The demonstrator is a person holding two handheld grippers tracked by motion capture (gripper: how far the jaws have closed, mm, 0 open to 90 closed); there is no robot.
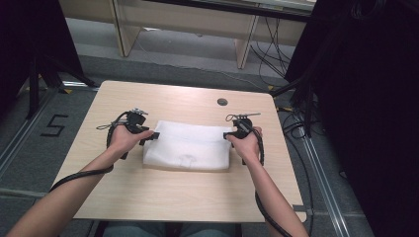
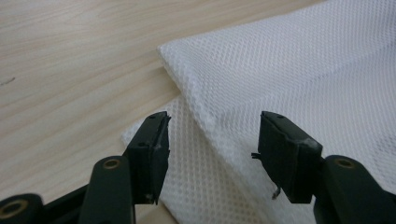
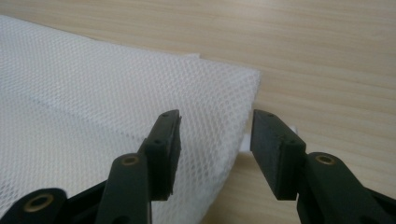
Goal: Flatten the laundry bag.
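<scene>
Cloth (image 1: 188, 145), white and folded into a thick rectangle, lies at the middle of the table (image 1: 163, 197), with a gripper at each of its far corners. From above, the left gripper (image 1: 153, 135) sits at nine o'clock of the cloth and the right gripper (image 1: 227, 136) at three o'clock, but the hands and their cables cover most of each tool, so the jaws are hard to make out there.

In the left gripper view the left gripper (image 2: 212, 154) has its two black jaws well apart, with the mesh weave of the cloth (image 2: 280, 79) beneath and between them; the pads press on nothing. A folded corner points toward eleven o'clock, and a lower layer peeks out under it at seven o'clock. Cloth edges run off the frame at three o'clock.

In the right gripper view the right gripper (image 3: 215, 149) also stands with jaws apart, straddling the cloth (image 3: 93, 102) edge, whose corner lies at one o'clock; whether the left pad brushes the fabric I cannot tell.

Around the table: a small dark round mark (image 1: 222, 101) on the top at twelve o'clock, a "5" (image 1: 54, 126) marked on the floor at nine o'clock, loose cables (image 1: 272, 54) at one o'clock, and pale furniture legs (image 1: 123, 29) beyond
</scene>
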